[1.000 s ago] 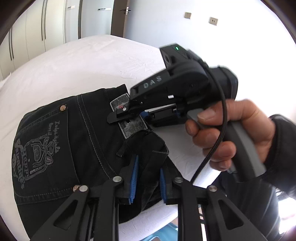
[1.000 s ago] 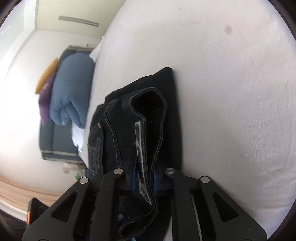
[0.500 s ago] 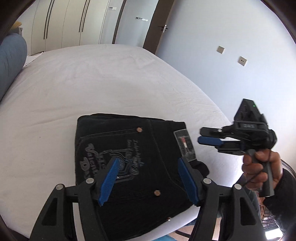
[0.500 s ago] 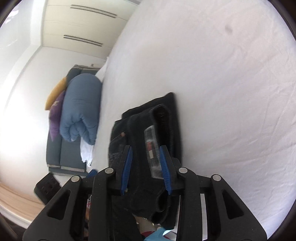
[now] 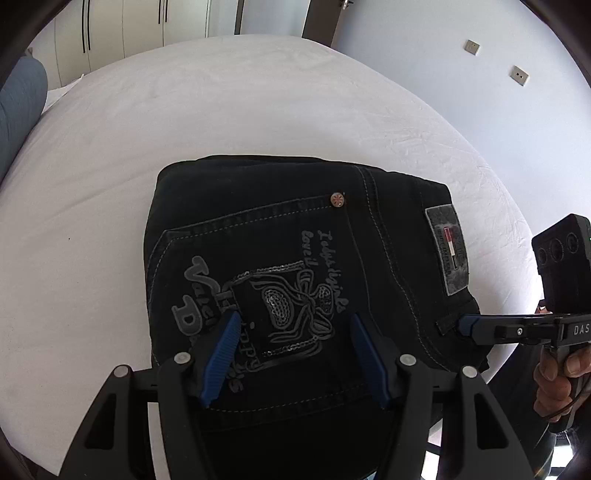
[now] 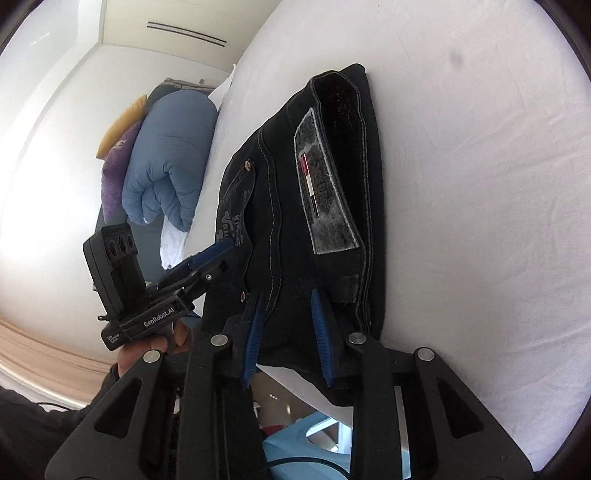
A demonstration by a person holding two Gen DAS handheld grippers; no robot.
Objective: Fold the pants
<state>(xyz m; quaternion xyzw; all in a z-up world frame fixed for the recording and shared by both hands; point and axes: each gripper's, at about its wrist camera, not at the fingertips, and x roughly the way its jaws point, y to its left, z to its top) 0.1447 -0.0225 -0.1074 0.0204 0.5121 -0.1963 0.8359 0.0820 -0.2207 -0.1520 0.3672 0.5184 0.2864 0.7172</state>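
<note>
The black pants (image 5: 280,258) lie folded into a compact block near the front edge of the white bed (image 5: 184,110), back pocket with embroidery facing up and a grey label (image 5: 447,251) at the waistband. My left gripper (image 5: 293,332) is open and empty, just above the pocket. My right gripper (image 6: 286,310) is open and empty over the waistband end of the pants (image 6: 303,192); it also shows at the right of the left wrist view (image 5: 466,325). The left gripper also shows in the right wrist view (image 6: 207,258).
A rolled blue duvet (image 6: 166,166) and purple and yellow pillows (image 6: 118,158) lie beyond the bed's far side. White wardrobes (image 5: 147,26) and a door stand behind the bed. The pants hang slightly over the bed's front edge (image 6: 295,380).
Both grippers have let go of the pants and opened. The pants now lie flat and folded. Both grippers now hover low over them.
</note>
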